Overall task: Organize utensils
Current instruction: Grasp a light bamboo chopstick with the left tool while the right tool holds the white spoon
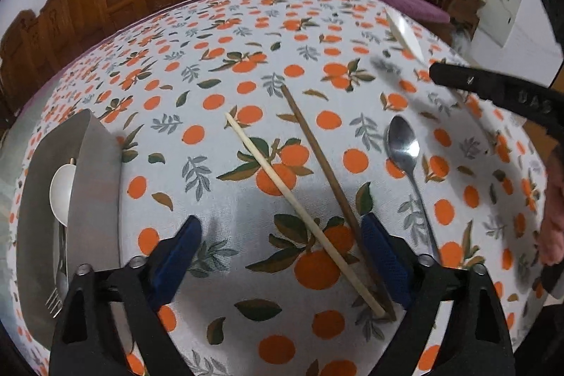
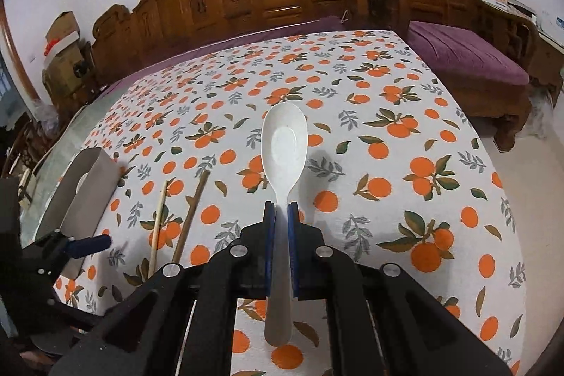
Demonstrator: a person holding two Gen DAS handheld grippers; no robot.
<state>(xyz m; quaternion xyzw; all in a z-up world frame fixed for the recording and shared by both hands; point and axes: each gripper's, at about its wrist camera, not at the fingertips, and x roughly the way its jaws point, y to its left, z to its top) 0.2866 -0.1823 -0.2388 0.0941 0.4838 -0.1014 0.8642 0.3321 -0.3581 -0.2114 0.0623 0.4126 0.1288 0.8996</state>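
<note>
The right gripper [image 2: 281, 207] was clamped on the handle of a white spoon [image 2: 284, 143], holding it clear above the orange-print tablecloth [image 2: 405, 164], bowl pointing away. The left gripper [image 1: 282, 249] stood wide, its jaws gripping nothing, low over the cloth with the near ends of a pale chopstick [image 1: 299, 210] and a brown chopstick [image 1: 328, 178] between its fingers. No pad visibly pressed on either stick.

Taking the grey tray [image 1: 95, 185] as landmark: inside it lay another white spoon [image 1: 61, 192] and a fork [image 1: 56, 288], so sorting looked begun. Right of the tray, well apart, lay both chopsticks; beyond them, a metal spoon [image 1: 405, 150].

By my judgement, the held spoon, both chopsticks and the metal spoon were left to go in.
</note>
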